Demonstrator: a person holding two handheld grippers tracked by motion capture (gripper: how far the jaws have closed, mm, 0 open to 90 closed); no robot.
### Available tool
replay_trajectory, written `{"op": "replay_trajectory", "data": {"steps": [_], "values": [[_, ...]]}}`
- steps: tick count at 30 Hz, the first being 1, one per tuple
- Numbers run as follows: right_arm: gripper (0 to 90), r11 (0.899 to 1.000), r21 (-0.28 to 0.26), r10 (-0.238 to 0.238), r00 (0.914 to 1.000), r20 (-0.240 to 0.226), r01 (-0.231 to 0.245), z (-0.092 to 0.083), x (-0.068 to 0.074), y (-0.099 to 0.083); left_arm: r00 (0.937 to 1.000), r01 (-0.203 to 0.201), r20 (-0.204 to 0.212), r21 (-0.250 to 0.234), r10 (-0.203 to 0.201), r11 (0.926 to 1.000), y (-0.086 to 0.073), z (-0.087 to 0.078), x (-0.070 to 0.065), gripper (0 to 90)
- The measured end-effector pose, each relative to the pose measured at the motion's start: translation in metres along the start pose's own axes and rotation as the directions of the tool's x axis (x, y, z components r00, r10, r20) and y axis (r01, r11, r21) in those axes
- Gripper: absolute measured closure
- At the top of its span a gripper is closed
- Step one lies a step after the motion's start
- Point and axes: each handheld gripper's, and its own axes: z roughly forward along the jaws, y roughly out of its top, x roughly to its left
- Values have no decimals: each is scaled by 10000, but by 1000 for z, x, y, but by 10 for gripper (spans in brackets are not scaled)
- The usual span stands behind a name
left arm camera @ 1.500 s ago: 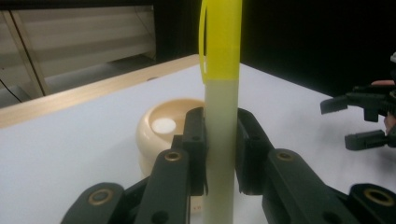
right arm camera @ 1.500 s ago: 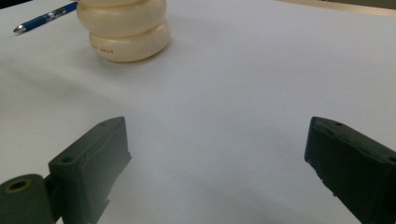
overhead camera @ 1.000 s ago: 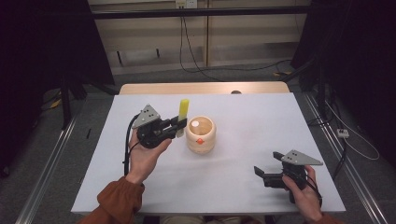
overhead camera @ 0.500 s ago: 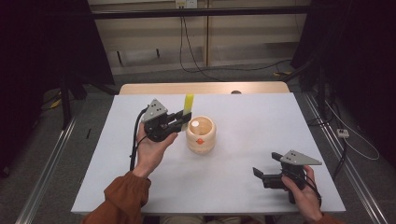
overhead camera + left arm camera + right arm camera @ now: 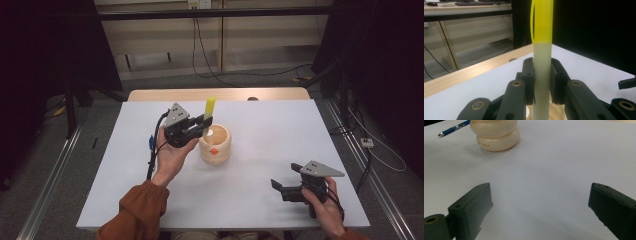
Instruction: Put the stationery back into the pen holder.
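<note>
The left gripper [image 5: 206, 125] clamps a tall flat stick, cream below and yellow at the top [image 5: 542, 50], upright over the mouth of the cream, ribbed round holder [image 5: 215, 145] near the table's centre. The right gripper [image 5: 286, 183], at five o'clock from the holder, rests with jaws spread wide and nothing between them. Small dark print on the holder's lower rib is too small to read. A blue pen [image 5: 454, 128] lies at the holder's nine o'clock on the white tabletop [image 5: 270, 130]; cables trail on the grey floor [image 5: 240, 75] beyond.

place: lab | signs: black curtains [image 5: 45, 60], floor rails [image 5: 50, 175], loose cables [image 5: 210, 55], white test table [image 5: 280, 125]
</note>
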Motion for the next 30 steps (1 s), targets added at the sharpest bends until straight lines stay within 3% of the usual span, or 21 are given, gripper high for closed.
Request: {"op": "replay_trajectory", "data": {"steps": [17, 24, 27, 30], "values": [[48, 10000, 63, -52, 10000, -46, 52, 1, 1, 0, 9999, -74, 72, 16, 74, 10000, -16, 22, -7, 771], [48, 10000, 64, -62, 10000, -60, 63, 0, 0, -1, 9996, -285, 30, 317, 284, 9991, -28, 33, -11, 771], [48, 9999, 95, -42, 9999, -118, 43, 1, 1, -1, 9999, -170, 21, 511, 169, 9985, -34, 36, -9, 771], [47, 9999, 110, -28, 9999, -136, 30, 1, 1, -1, 9997, -240, 0, 455, 240, 9987, -36, 35, -9, 771]]}}
